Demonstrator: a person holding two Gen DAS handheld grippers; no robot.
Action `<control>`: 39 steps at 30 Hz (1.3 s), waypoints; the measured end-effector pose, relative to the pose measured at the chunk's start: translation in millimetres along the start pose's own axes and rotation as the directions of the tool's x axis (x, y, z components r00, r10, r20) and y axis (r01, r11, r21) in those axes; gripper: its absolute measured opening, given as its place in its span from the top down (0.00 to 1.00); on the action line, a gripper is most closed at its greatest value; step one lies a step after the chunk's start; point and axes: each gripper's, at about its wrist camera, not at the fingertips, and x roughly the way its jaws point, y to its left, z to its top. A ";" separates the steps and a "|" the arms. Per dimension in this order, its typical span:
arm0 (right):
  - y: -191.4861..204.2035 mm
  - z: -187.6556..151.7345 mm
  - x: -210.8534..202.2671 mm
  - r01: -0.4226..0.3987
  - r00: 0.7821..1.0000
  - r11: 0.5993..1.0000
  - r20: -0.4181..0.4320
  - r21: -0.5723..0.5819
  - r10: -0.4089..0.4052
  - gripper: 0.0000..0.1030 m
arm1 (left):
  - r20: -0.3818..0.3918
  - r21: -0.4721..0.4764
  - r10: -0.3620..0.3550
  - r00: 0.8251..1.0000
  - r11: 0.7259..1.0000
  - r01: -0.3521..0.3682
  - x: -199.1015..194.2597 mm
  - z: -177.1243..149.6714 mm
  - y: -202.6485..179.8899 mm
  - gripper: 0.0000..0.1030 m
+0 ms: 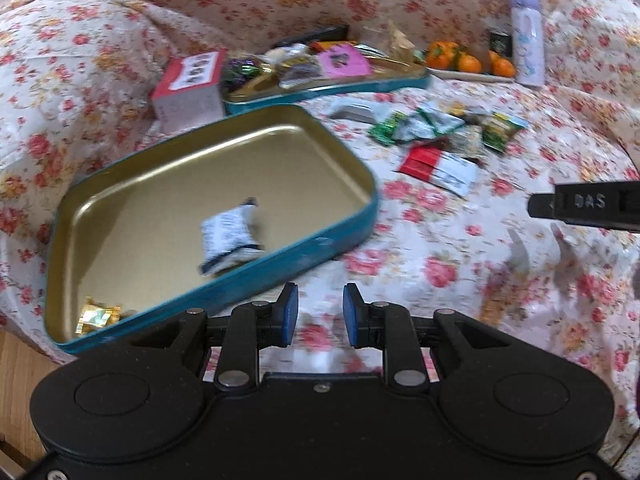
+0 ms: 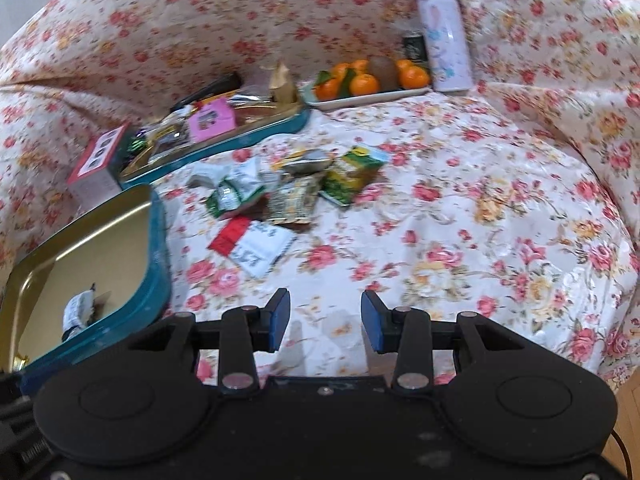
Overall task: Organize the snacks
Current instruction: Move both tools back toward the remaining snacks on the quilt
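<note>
In the right wrist view the red-and-white flat snack packet (image 2: 251,245) is seen lying ahead and slightly left of the partly open, empty right fingers (image 2: 280,322), its long axis diagonal on the flowered cloth (image 2: 460,216), nearer to this hand.

A floral cloth (image 2: 460,208) covers everything. At its far edge a lilac bottle (image 2: 442,32) stands upright just beside a plate (image 2: 360,98) of oranges (image 2: 364,84); a dark can (image 2: 414,48) stands behind them.
</note>
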 end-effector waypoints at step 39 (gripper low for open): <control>-38.1 91.8 94.8 -0.093 0.995 0.986 0.030 0.139 0.090 0.59 | -0.079 -0.137 -0.109 0.991 0.986 0.097 82.1 76.4 -72.5 0.68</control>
